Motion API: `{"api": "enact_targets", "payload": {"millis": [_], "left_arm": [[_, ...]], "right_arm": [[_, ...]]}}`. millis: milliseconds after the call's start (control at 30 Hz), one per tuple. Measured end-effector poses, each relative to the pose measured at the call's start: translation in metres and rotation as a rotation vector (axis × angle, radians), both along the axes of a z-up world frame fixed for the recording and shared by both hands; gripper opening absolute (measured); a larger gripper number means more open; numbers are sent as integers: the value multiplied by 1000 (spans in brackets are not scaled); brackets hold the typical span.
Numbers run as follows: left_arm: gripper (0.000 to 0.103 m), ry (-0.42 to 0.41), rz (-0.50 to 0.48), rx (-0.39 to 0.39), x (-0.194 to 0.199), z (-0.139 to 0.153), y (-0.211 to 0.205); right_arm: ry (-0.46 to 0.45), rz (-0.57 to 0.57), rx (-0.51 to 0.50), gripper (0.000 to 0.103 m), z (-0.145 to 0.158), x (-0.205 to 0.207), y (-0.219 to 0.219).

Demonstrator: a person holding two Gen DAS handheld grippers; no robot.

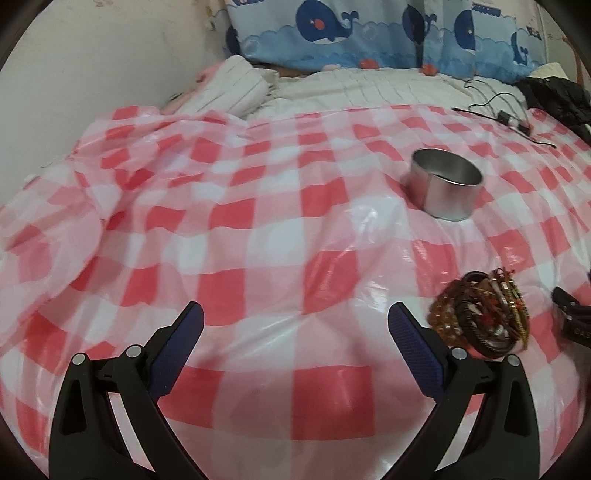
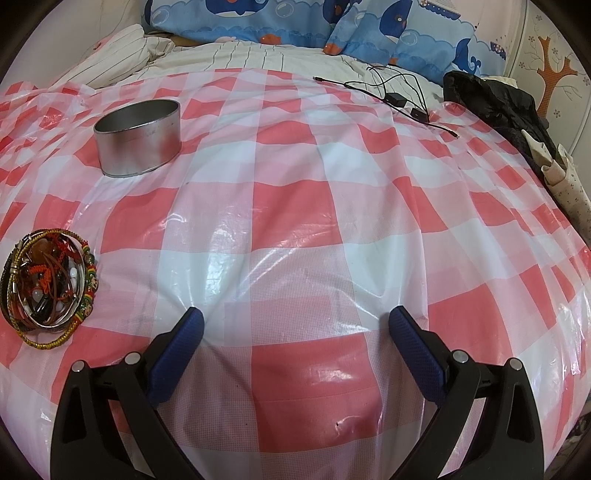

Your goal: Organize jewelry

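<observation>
A pile of bracelets and beaded strings [image 1: 480, 314] lies on the red-and-white checked plastic sheet [image 1: 258, 229], just right of my left gripper's [image 1: 295, 314] right finger. An empty round metal tin [image 1: 445, 182] stands farther back on the sheet. My left gripper is open, nothing between its blue pads. In the right wrist view the bracelet pile [image 2: 48, 288] sits at the left edge and the tin [image 2: 138, 138] at upper left. My right gripper [image 2: 295, 319] is open over bare sheet [image 2: 332, 221], well right of the pile. A dark part of the right gripper [image 1: 570, 314] shows at the left view's right edge.
The sheet covers a bed with striped bedding [image 1: 332, 88] and whale-print pillows [image 1: 369, 33] at the back. Black cables with small adapters [image 2: 402, 99] lie at the far right of the sheet. A black garment [image 2: 495, 107] is heaped at the right edge. A wall [image 1: 92, 62] stands at left.
</observation>
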State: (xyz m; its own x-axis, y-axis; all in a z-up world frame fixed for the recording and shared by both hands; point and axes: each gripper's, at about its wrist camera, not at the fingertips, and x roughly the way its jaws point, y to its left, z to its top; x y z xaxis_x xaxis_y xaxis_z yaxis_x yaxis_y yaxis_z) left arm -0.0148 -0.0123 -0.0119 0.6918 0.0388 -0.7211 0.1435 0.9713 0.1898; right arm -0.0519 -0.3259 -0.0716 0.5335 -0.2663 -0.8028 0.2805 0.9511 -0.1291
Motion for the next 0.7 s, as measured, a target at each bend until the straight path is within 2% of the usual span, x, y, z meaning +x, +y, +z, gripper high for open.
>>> {"api": "enact_targets", "payload": {"millis": [133,333,700], "left_arm": [[96,23,-14,-22,1,-6,-6],[96,-13,-13,10,1,-5,-16],[96,-14,-11,48,4,-9,-20]], "right_arm": [[-1,-1,-1,96,0,0,0],[0,0,-2,96,0,0,1],[0,0,-3,96,0,0,1]]}}
